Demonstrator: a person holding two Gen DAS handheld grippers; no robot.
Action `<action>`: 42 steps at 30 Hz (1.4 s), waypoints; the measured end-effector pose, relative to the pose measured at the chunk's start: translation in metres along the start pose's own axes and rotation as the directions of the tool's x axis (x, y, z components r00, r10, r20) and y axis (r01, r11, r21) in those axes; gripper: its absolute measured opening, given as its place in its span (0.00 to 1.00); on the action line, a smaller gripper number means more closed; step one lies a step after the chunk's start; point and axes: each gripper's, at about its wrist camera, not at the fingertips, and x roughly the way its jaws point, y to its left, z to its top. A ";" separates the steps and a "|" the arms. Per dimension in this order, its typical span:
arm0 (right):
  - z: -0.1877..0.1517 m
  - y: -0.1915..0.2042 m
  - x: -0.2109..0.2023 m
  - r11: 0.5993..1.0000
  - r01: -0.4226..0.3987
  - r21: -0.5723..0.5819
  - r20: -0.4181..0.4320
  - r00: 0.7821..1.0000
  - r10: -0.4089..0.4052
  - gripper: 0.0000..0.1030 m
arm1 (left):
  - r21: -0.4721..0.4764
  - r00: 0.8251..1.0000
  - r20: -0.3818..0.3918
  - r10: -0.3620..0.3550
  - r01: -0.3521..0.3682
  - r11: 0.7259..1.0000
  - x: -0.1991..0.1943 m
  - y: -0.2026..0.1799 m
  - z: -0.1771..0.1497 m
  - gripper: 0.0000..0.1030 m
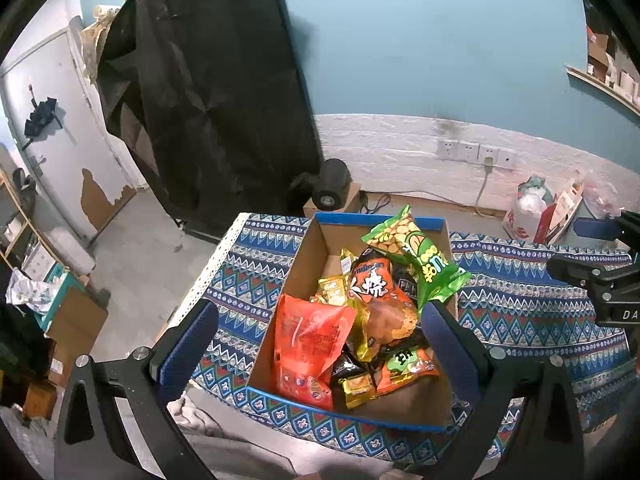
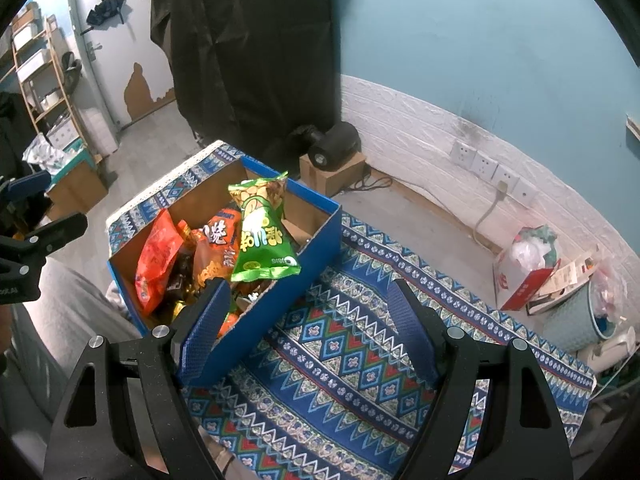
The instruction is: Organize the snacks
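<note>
Right now we hold both grippers above a table draped in a blue patterned cloth (image 2: pixel 352 344), and neither grips anything. Our left gripper (image 1: pixel 320 320) has its blue-padded fingers spread wide apart, framing an open cardboard box with blue outer walls (image 1: pixel 308 248) that sits on the cloth. Inside the box lies a jumble of snack packets: a large red-orange foil bag (image 1: pixel 308 344) at the near left, an orange packet with white characters (image 1: pixel 376 284) in the middle, small yellow sachets (image 1: pixel 334 290) behind it, and dark and gold wrappers (image 1: pixel 356 380) near the front wall. A green puffed snack bag (image 1: pixel 416 256) rests on top of the heap, leaning toward the box's right wall. Our right gripper (image 2: pixel 308 336) is likewise wide open, hovering over bare cloth just to the right of the box, its left finger (image 2: pixel 204 332) overlapping the box's near corner in the right wrist view.
</note>
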 end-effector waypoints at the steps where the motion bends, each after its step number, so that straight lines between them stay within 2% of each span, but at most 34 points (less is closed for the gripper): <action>1: 0.000 0.000 0.000 1.000 0.000 0.000 0.000 1.000 0.000 0.77 | 0.000 1.000 0.001 0.001 -0.001 1.000 0.000 0.000 0.000 0.99; 42: 0.001 -0.003 -0.003 1.000 0.006 -0.001 -0.002 1.000 -0.006 0.77 | 0.007 1.000 -0.008 0.002 -0.002 1.000 0.000 -0.007 -0.003 0.99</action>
